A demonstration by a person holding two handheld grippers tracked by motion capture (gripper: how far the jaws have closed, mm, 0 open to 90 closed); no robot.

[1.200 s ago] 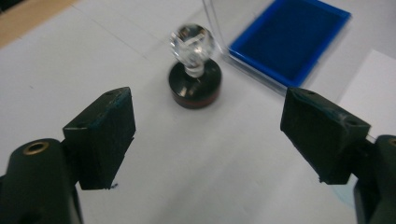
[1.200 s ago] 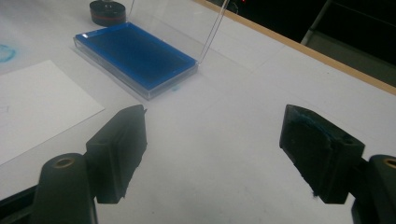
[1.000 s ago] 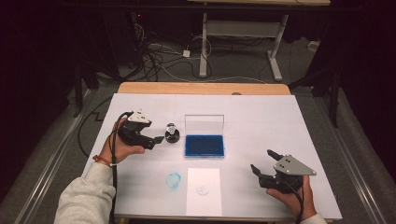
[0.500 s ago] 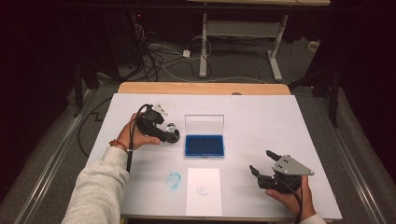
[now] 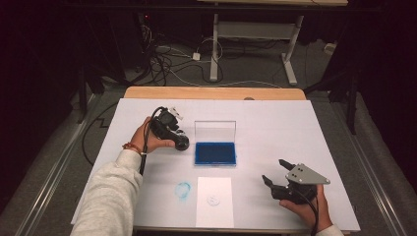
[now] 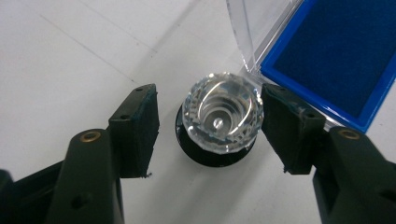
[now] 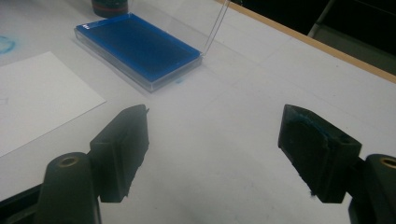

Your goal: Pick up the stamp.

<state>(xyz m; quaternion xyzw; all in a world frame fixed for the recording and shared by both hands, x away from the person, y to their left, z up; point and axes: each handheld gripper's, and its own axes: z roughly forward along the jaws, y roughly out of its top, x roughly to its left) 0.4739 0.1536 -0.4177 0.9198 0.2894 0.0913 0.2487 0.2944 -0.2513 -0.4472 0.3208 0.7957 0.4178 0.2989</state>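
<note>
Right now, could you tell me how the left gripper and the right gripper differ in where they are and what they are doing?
The left gripper has its open jaws around the clear-topped stamp, beside the blue ink pad; the right gripper has only bare table between its jaws. In the high view, the left gripper sits left of the ink pad, while the right gripper sits near the table's front right corner, apart from the white paper. Both are open.

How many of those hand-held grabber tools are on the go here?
2. The left gripper is over the stamp, beside the blue ink pad. The right gripper hovers at the near right of the table, over nothing.
</note>
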